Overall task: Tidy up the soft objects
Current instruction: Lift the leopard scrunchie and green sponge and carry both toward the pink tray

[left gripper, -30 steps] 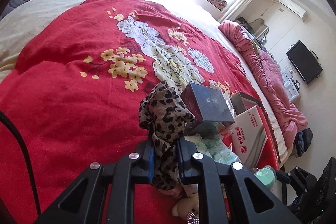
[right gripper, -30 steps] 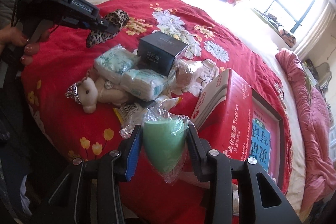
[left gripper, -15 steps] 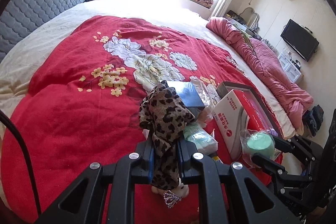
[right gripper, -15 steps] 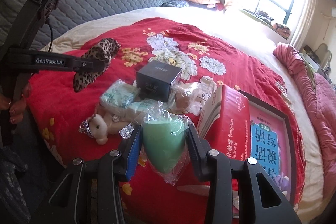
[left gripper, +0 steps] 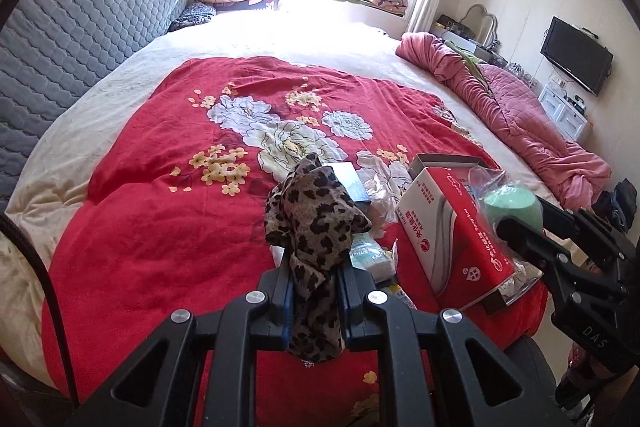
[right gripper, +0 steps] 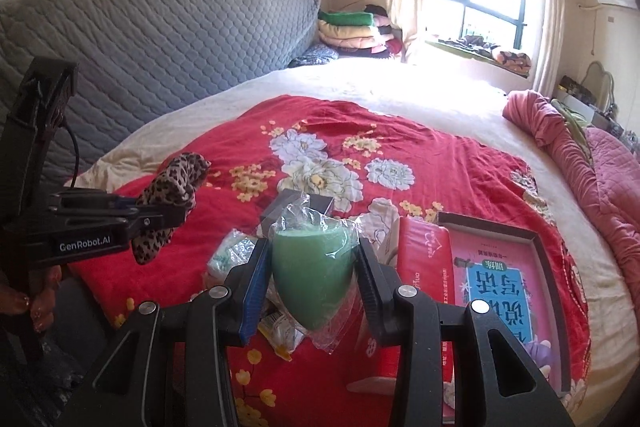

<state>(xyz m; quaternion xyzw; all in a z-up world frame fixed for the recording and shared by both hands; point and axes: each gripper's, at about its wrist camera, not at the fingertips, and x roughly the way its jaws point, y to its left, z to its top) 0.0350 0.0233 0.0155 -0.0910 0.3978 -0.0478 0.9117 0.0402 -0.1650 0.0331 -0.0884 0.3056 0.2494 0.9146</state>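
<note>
Left gripper (left gripper: 314, 291) clamped on leopard-print cloth (left gripper: 316, 223), right gripper (right gripper: 310, 283) pinching bagged green sponge (right gripper: 314, 275), both above red blanket (left gripper: 160, 227); best kept firmly squeezed, carried clear of red carton (left gripper: 452, 231), then set together beyond the clutter.

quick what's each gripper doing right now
left gripper: closed on the leopard-print cloth, lifted off the bed.
right gripper: closed on the green sponge in plastic wrap.

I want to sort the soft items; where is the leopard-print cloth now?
The leopard-print cloth is clamped in the left gripper, lifted above the red blanket, left of the red box.
</note>
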